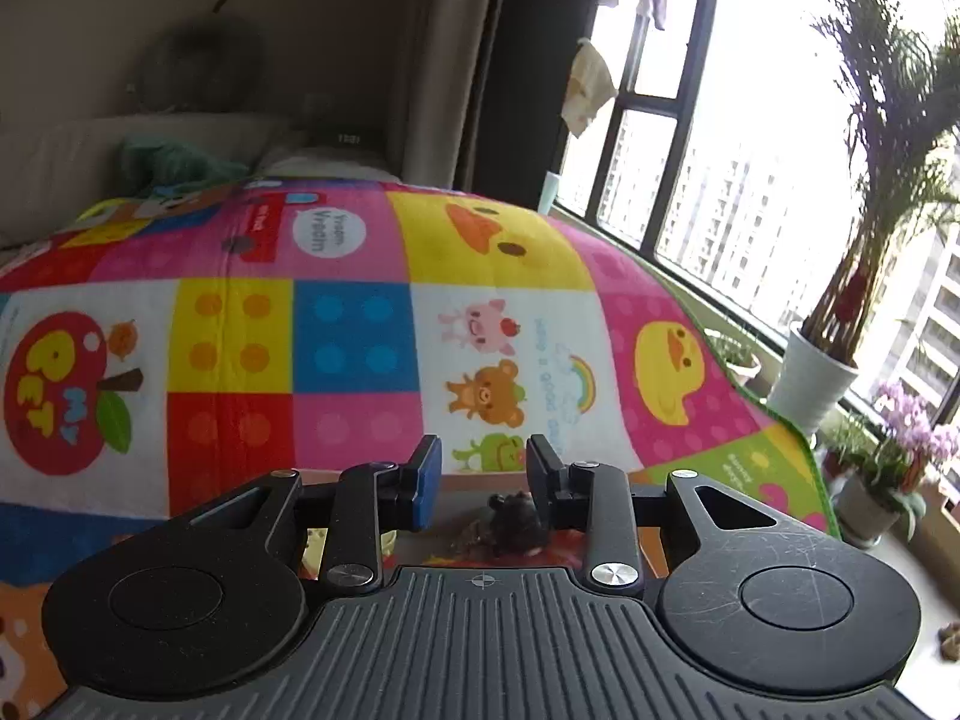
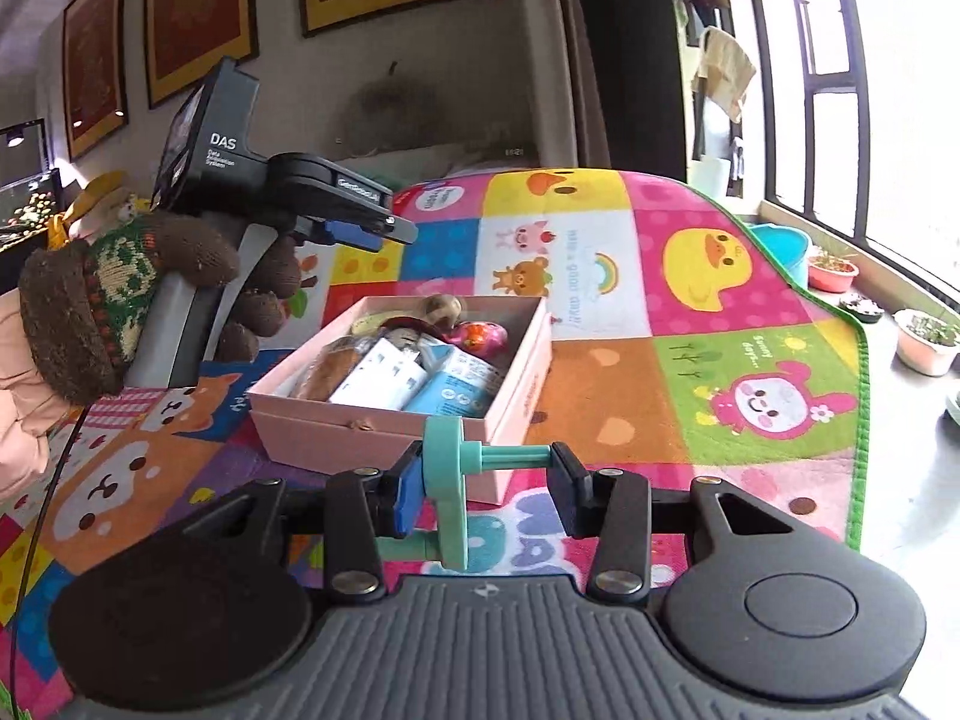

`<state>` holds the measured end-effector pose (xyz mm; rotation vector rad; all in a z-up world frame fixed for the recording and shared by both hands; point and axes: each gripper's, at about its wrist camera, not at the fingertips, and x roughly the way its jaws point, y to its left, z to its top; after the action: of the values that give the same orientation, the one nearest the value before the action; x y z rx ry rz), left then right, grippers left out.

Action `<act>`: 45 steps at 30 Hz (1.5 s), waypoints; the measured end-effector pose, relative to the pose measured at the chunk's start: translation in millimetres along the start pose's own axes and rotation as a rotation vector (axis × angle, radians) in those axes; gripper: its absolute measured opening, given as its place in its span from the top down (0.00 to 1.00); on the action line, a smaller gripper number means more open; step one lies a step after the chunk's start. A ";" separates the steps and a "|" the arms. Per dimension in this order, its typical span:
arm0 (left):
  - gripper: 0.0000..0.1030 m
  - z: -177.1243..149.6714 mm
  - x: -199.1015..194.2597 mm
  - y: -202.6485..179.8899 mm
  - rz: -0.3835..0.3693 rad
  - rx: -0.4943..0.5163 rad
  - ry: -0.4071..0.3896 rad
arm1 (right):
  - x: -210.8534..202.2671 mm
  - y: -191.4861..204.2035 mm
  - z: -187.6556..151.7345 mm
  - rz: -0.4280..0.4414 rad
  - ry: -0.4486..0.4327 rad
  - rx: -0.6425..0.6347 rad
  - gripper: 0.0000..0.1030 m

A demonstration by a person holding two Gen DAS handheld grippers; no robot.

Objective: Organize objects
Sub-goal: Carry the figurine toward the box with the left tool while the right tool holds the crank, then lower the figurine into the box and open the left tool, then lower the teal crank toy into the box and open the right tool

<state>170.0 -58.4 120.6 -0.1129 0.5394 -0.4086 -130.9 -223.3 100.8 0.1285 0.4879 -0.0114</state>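
The surface is a bright play mat (image 2: pixel 606 402) printed in coloured squares with ducks, a bear, a pig and a pink rabbit, spread over the floor of a living room.

Nearest in the right wrist view, the right gripper (image 2: pixel 489 483) is clamped on a teal plastic toy (image 2: pixel 456 480). The toy is a flat disc standing on edge against the left pad, with a thin rod running across to the right pad, so the jaws stand partly apart with the toy filling the gap.

Just ahead of these jaws and a little to their left sits one pink box (image 2: pixel 414 402), open-topped, resting on the mat. Inside lie at least two white-and-blue cartons, a brown bar-shaped item, a red rounded piece and a brown rounded piece – the rest is too crowded to count.

Farther left and above the box, the left gripper (image 2: pixel 384 231) hangs in the air, held by a hand in a brown knitted glove (image 2: pixel 180 264). In its own view the left gripper (image 1: pixel 483 474) shows a narrow gap between the blue pads with nothing in it, so the jaws are closed down and empty; below them a dark object (image 1: pixel 510 525) shows, blurred.

Beyond the mat: a pale sofa (image 1: pixel 150 138), three framed pictures (image 2: pixel 198 18) on the wall, and to the right a window sill (image 2: pixel 900 324) with several potted plants.
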 end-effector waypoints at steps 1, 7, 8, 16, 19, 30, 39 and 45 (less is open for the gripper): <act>0.67 -2.9 -7.7 6.9 -0.012 -0.022 -0.013 | 0.4 -3.0 0.0 -0.007 0.004 0.009 0.59; 0.67 -52.6 -69.6 30.0 -0.071 -0.057 -0.028 | 10.4 -12.7 8.2 0.012 0.036 0.078 0.59; 0.67 -65.3 -80.7 31.8 -0.087 -0.058 -0.020 | 14.0 -12.5 11.4 0.022 0.040 0.088 0.59; 0.67 -148.9 -116.0 43.8 -0.105 -0.054 0.118 | 80.1 -2.4 79.6 0.073 0.058 0.166 0.59; 0.67 -155.3 -124.6 57.5 -0.090 -0.097 0.111 | 114.5 5.5 114.6 0.064 0.024 0.218 0.59; 0.68 -160.2 -140.9 105.0 0.011 -0.187 0.064 | 144.4 25.5 96.9 -0.010 -0.078 0.242 0.39; 0.68 -122.1 -122.1 76.8 -0.002 -0.140 0.023 | 86.7 -1.7 43.7 -0.028 0.041 0.085 0.28; 0.64 -89.4 -54.0 57.6 0.117 -0.019 0.174 | 92.6 0.0 9.3 -0.028 0.146 -0.010 0.28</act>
<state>101.4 16.3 57.9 -0.0641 0.7185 -0.3002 -44.7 -222.6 65.6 0.1134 0.6359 -0.0273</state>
